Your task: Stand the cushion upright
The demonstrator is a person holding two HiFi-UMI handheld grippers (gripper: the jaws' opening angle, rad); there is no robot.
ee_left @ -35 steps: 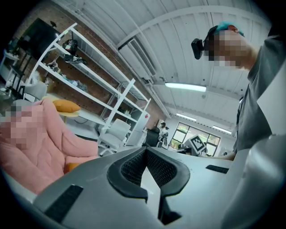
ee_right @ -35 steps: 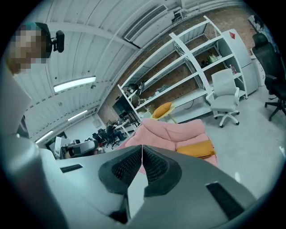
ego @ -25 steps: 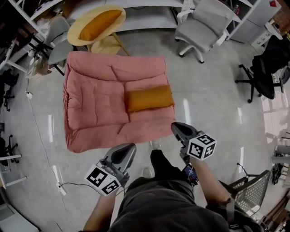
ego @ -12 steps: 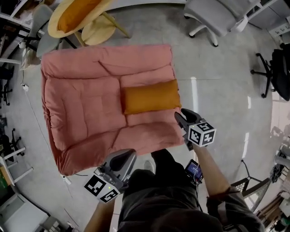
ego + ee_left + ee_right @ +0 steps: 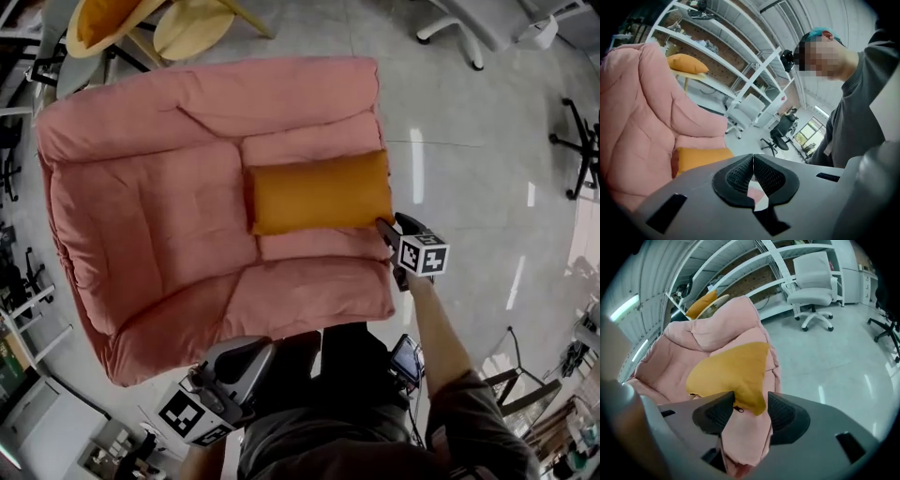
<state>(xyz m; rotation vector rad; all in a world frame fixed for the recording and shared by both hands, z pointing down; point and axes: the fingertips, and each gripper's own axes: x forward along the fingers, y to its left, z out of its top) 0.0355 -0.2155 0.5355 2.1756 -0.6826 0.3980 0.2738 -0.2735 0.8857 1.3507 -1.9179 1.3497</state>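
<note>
Barely begun, by my reading: the cushion [image 5: 319, 192] lies flat on the seat of the pink floor sofa [image 5: 141, 216], with no part of it lifted. The right hand-held gripper [image 5: 386, 228] is at the cushion's near right corner with its jaws wide. In the right gripper view that corner pokes in between them with a gap on either side, not pinched. The left hand-held gripper [image 5: 253, 352] hangs low by the person's leg, well behind and to the left of the right one, its jaws pressed together on nothing. What is left, I judge, is to close on the corner, raise the cushion and lean it on the backrest.

Just right of the right hand-held gripper the sofa's edge drops to bare floor [image 5: 469, 169], so that side is open. Ahead of it, beyond the cushion, the backrest rises as a support. An office chair [image 5: 813, 268] stands far ahead to the right, well clear.
</note>
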